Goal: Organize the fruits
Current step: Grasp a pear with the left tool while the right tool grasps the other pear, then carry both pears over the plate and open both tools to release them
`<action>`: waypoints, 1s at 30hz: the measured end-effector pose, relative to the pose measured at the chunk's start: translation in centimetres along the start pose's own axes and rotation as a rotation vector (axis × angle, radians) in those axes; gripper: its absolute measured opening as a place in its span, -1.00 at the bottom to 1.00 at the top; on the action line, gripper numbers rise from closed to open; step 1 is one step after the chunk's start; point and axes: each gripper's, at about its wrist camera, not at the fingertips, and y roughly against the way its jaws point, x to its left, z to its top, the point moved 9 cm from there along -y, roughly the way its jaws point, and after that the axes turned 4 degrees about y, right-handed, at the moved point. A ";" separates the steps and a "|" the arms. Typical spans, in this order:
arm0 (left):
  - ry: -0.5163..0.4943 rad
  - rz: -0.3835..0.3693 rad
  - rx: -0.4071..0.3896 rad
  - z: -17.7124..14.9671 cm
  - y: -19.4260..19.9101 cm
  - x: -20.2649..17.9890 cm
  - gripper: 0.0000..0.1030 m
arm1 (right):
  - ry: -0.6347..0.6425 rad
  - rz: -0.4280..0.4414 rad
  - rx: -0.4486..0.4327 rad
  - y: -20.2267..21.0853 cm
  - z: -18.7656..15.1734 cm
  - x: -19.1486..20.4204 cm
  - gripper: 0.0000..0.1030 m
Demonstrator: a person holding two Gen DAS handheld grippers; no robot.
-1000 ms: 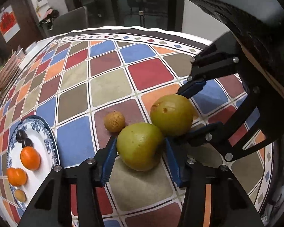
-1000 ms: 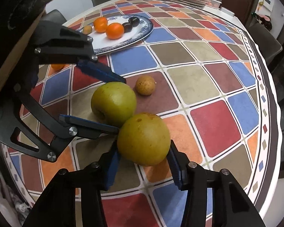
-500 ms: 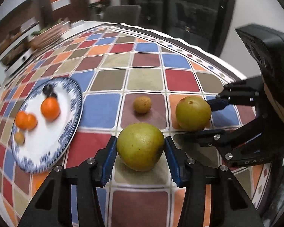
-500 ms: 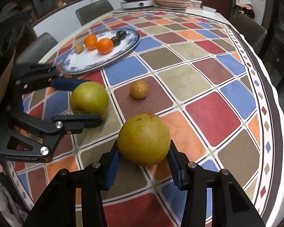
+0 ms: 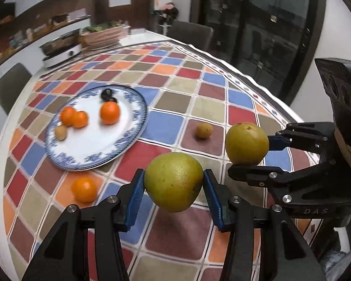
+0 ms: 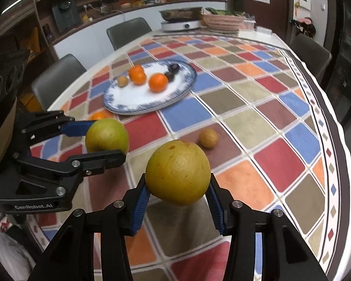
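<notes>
A round green pear is pinched between the blue pads of the left gripper, above the checkered tablecloth. A yellowish-green pear is clamped by the right gripper, short of the blue-rimmed white plate.

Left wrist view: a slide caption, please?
Two grippers each hold a pear above the table, plate beyond.
</notes>
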 end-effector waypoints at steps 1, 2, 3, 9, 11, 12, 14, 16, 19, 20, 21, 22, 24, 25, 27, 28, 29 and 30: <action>0.008 0.004 -0.006 0.0 0.4 0.3 -0.04 | 0.002 0.006 -0.010 0.3 0.4 0.5 -0.08; 0.018 0.011 -0.016 0.0 0.8 0.7 -0.04 | 0.004 0.009 -0.017 0.4 0.6 0.8 -0.08; 0.030 0.022 -0.028 0.0 1.4 1.1 -0.04 | 0.005 0.014 -0.026 0.6 1.0 1.1 -0.08; 0.091 0.039 -0.075 0.0 3.6 3.5 -0.04 | 0.015 0.045 -0.075 1.3 3.2 3.5 -0.08; 0.105 0.051 -0.088 0.0 4.2 4.3 -0.04 | 0.022 0.058 -0.084 1.3 3.9 4.4 -0.08; 0.116 0.061 -0.098 0.0 4.6 4.9 -0.04 | 0.025 0.062 -0.085 1.3 4.1 4.7 -0.08; 0.126 0.076 -0.108 0.0 5.1 5.8 -0.04 | 0.038 0.066 -0.088 1.2 4.8 5.6 -0.08; 0.135 0.095 -0.121 0.1 5.6 6.7 -0.04 | 0.053 0.067 -0.091 1.0 5.4 6.3 -0.08; 0.152 0.109 -0.132 0.1 6.2 8.0 -0.04 | 0.073 0.075 -0.092 0.8 6.3 7.3 -0.08; 0.160 0.112 -0.135 0.1 6.4 8.4 -0.04 | 0.079 0.077 -0.092 0.8 6.6 7.6 -0.08; 0.165 0.115 -0.138 0.1 6.5 8.7 -0.04 | 0.086 0.079 -0.092 0.7 6.9 7.9 -0.08; 0.169 0.121 -0.140 0.1 6.5 9.1 -0.04 | 0.092 0.082 -0.092 0.5 7.3 8.2 -0.08; 0.171 0.129 -0.140 0.2 6.6 9.8 -0.04 | 0.100 0.088 -0.093 0.2 7.9 8.6 -0.08; 0.172 0.133 -0.140 0.2 6.6 10.0 -0.04 | 0.104 0.091 -0.092 0.0 8.3 8.8 -0.08; 0.170 0.140 -0.140 0.4 6.5 10.7 -0.04 | 0.107 0.094 -0.089 -0.5 8.8 9.0 -0.08; 0.167 0.148 -0.142 0.6 6.5 11.1 -0.04 | 0.107 0.096 -0.084 -0.8 9.1 9.1 -0.08; 0.163 0.154 -0.144 0.8 6.4 11.5 -0.04 | 0.109 0.098 -0.081 -1.1 9.3 9.2 -0.08; 0.161 0.158 -0.144 1.0 6.3 11.7 -0.04 | 0.113 0.098 -0.080 -1.3 9.6 9.3 -0.08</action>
